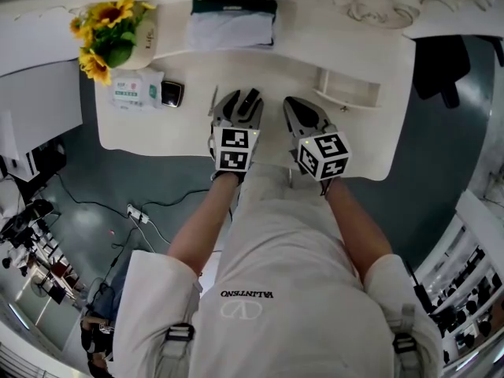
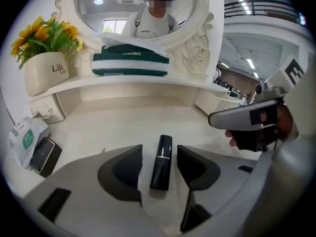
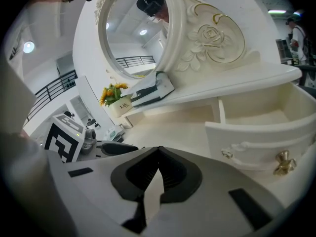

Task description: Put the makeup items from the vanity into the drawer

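Black and glossy, the slim lipstick tube lies lengthwise between the parted jaws of the left gripper, touching neither, while the right gripper is closed and empty.

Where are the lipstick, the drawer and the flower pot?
lipstick (image 2: pixel 161 162), left gripper view, middle of tube.
drawer (image 3: pixel 256 137), right gripper view, front panel.
flower pot (image 2: pixel 47 73), left gripper view, front wall.

the lipstick is glossy dark plastic with a thin shiny metal-looking band. the vanity top looks like smooth cream painted wood, pretty matt. the left gripper shell is matt grey plastic, and its black pads are duller. the drawer knob is shiny brass-ish metal. the wipes pack is crinkly glossy film, and the flower pot looks like matt ceramic.
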A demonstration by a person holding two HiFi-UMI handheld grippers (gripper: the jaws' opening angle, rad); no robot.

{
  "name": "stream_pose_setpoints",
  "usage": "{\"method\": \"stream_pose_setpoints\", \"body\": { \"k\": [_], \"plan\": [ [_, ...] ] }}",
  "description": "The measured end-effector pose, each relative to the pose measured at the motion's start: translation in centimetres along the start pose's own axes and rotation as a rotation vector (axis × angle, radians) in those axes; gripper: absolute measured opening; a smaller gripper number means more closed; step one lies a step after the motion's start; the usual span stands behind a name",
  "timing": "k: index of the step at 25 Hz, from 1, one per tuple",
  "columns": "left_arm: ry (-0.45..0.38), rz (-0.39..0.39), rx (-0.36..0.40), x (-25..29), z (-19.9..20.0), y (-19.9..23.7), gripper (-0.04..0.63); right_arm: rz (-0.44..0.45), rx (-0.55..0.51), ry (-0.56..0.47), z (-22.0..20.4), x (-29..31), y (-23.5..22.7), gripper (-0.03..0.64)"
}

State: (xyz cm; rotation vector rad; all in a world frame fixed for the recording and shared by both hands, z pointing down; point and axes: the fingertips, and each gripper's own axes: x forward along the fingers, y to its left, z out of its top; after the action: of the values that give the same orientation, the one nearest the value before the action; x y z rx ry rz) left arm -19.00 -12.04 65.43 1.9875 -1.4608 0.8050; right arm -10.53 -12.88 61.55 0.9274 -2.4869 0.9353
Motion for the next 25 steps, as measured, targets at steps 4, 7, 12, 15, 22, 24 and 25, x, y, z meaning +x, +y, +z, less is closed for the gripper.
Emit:
{"method": "stream_pose_setpoints", "body": {
  "k": [4, 7, 12, 15, 22, 24, 25],
  "plan": [
    [0.001, 0.027, 0.031, 0.1, 0.0, 0.1, 0.202, -0.002, 0.007, 0.006, -0.3, 0.3, -0.2, 0.012],
    [-0.002, 0.035, 0.042, 0.0, 0.1, 0.1, 0.168, -0.007, 0.016, 0.007, -0.4, 0.2, -0.4, 0.012],
    [-0.008, 0.056, 0.035, 0.0, 0.0, 0.3, 0.101, -0.002, 0.013, 0.003, -0.4, -0.1, -0.4, 0.012],
    [-0.006, 0.070, 0.036, -0.2, 0.1, 0.4, 0.100, 0.001, 0.013, -0.005, -0.2, -0.6, -0.4, 0.012],
    [-0.039, 0.053, 0.021, -1.7, 1.5, -1.6, 0.098, 0.019, 0.004, -0.034, 0.7, -2.5, 0.0, 0.012],
    [-0.054, 0.037, 0.017, -2.0, 2.4, -2.8, 0.098, 0.012, 0.003, -0.045, 1.0, -3.3, -0.1, 0.012],
    [-0.063, 0.030, 0.017, -2.1, 2.9, -3.4, 0.098, 0.007, 0.004, -0.050, 1.2, -3.7, -0.2, 0.012]
  ]
}}
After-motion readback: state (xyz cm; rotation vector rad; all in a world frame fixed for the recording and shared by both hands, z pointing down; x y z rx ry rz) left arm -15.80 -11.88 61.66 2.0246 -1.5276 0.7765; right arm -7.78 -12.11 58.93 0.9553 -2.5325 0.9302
